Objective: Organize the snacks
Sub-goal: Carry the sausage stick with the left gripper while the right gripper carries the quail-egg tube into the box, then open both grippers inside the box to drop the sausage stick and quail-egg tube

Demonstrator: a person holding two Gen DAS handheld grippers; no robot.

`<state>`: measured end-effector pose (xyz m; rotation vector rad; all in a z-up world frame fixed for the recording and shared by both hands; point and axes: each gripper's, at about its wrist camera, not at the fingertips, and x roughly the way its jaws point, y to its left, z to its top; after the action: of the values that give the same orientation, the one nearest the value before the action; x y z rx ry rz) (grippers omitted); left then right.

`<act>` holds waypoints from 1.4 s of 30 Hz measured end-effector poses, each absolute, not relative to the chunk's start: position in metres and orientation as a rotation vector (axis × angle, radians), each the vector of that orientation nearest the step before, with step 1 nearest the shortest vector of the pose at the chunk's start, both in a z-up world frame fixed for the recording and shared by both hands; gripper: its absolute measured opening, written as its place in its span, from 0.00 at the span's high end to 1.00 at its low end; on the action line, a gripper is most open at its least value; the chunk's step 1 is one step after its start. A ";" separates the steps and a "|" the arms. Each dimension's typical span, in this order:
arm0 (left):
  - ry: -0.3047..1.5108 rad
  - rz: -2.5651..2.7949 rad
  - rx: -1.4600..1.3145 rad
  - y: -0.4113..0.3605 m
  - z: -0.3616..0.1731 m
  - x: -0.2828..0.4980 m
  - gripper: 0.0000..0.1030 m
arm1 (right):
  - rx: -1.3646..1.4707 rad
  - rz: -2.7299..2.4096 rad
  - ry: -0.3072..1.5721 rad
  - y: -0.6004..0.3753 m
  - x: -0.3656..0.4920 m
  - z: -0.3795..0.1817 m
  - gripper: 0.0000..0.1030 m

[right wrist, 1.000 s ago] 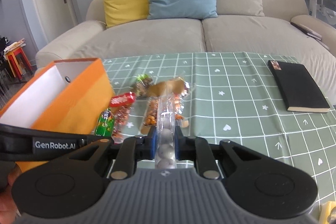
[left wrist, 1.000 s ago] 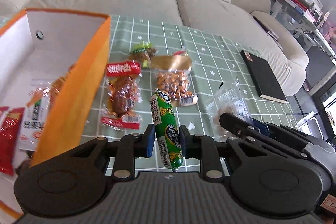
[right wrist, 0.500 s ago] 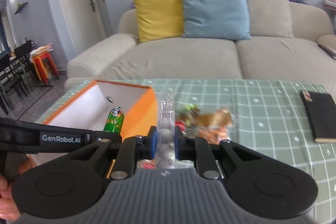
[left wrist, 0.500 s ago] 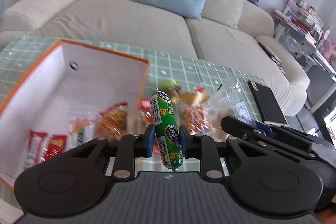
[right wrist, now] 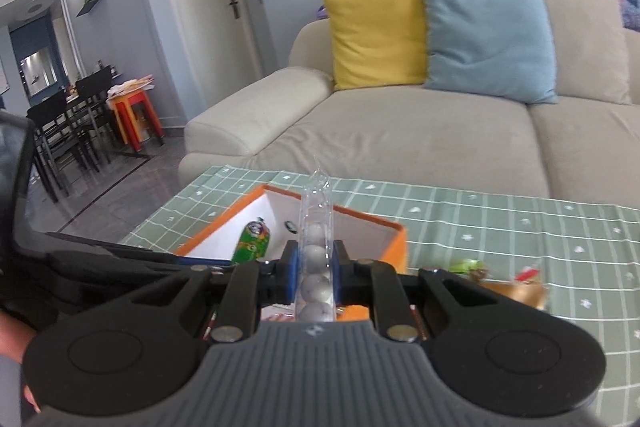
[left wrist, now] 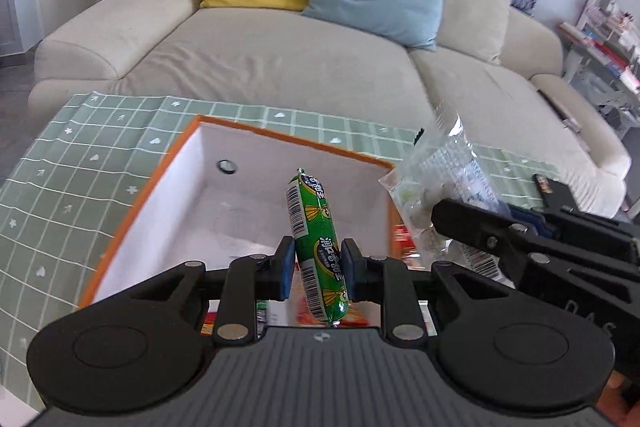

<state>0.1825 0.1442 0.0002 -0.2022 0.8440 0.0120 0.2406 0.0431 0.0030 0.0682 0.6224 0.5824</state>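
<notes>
- My left gripper (left wrist: 316, 269) pinches the green sausage stick (left wrist: 316, 247) around its lower half, so most of its length stands up toward 12 o'clock and tilts slightly to 11; gripped that low, it should drop end-first when I let go.
- It hangs above the open orange box (left wrist: 160, 195), over the white floor at the near end, which I take to be the spot for release.
- My right gripper (right wrist: 315, 277) is pressed onto the clear packet of pale balls (right wrist: 316, 255), blue pads on either flat side, with the sealed top pointing to 12 o'clock.
- In the left wrist view that packet sits at 2 o'clock from the sausage, just past the box's right wall, so I judge it next in line.
- Some wrapped snacks already lie in the box at 6 o'clock, mostly hidden by the jaws.
- Loose snacks (right wrist: 500, 279) wait on the green checked cloth (right wrist: 520, 227) at 3 o'clock of the box.
</notes>
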 end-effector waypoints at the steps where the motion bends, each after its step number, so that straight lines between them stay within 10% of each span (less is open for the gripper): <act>1: 0.852 0.016 -0.198 0.149 -0.003 0.185 0.74 | 0.065 0.586 0.632 0.050 0.245 0.002 0.88; 42: 1.241 0.104 0.003 0.198 -0.109 0.240 0.72 | -0.121 0.623 0.981 0.146 0.340 -0.090 0.82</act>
<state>0.2404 0.1977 -0.1089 0.0032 1.2415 0.1037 0.3404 0.1459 -0.0897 -0.1208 0.9812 0.6228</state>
